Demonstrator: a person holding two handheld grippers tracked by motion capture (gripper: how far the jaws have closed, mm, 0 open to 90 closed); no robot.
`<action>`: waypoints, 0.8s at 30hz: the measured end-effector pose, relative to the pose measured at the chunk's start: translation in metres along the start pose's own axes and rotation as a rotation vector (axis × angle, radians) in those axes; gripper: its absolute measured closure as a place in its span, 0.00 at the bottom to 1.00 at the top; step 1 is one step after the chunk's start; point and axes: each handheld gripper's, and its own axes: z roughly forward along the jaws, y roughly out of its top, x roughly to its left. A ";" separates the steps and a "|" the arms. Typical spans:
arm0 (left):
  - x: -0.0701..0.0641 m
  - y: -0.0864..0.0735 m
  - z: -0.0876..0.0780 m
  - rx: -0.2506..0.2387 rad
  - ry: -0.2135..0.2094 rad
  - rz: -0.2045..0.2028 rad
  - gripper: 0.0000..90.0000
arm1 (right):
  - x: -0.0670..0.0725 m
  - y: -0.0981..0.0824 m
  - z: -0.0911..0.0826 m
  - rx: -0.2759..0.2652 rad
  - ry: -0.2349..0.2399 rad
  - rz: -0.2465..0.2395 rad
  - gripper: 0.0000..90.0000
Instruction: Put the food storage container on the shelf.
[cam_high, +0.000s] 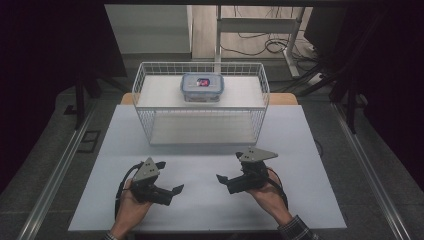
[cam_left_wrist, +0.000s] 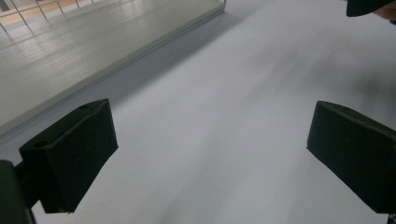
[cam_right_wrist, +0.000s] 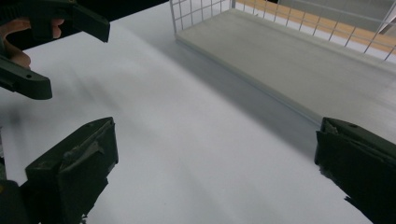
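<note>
1. Black left claw (cam_high: 169, 176), held in the person's left hand (cam_high: 131, 210) at the near left of the bench (cam_high: 320, 200), is released: its jaws stand wide apart with nothing between them. In the left gripper view the same claw (cam_left_wrist: 210, 158) shows two black jaws with bare bench surface (cam_left_wrist: 224, 121) between them.
2. Right claw (cam_high: 230, 167), held in the person's right hand (cam_high: 267, 197) at the near right of the bench, is likewise released and empty; a checked sleeve (cam_high: 297, 230) shows at the wrist. In the right gripper view its jaws (cam_right_wrist: 215, 168) stand wide apart over bare bench, and the left claw (cam_right_wrist: 46, 51) appears farther off at upper left, also spread.
3. Grey three-cornered plates sit on top of both claws, and a dark cable trails from each toward the near edge. The two claws point roughly toward each other, well apart, with open bench between them.
4. White wire basket (cam_high: 145, 90) stands on the bench beyond the claws, near its far edge, well apart from both. A pale board forms its floor, seen in the left gripper view (cam_left_wrist: 70, 51) and in the right gripper view (cam_right_wrist: 299, 60).
5. Clear lidded container (cam_high: 202, 88) rests on a raised white shelf (cam_high: 155, 92) inside the basket, toward its far side and near the middle; something red and dark shows through its lid, too small to identify.
6. Table legs and loose floor cables (cam_high: 270, 45) lie beyond the bench.
</note>
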 end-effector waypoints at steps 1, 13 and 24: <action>-0.001 -0.001 0.000 0.004 0.000 0.001 0.01 | 0.001 -0.002 0.000 0.004 0.000 -0.002 0.00; -0.002 -0.013 -0.005 0.033 0.018 0.008 0.02 | 0.004 -0.019 -0.007 0.032 -0.032 -0.024 0.00; 0.004 -0.025 -0.020 0.059 0.072 0.010 0.02 | 0.003 -0.028 -0.019 0.042 -0.062 -0.038 0.00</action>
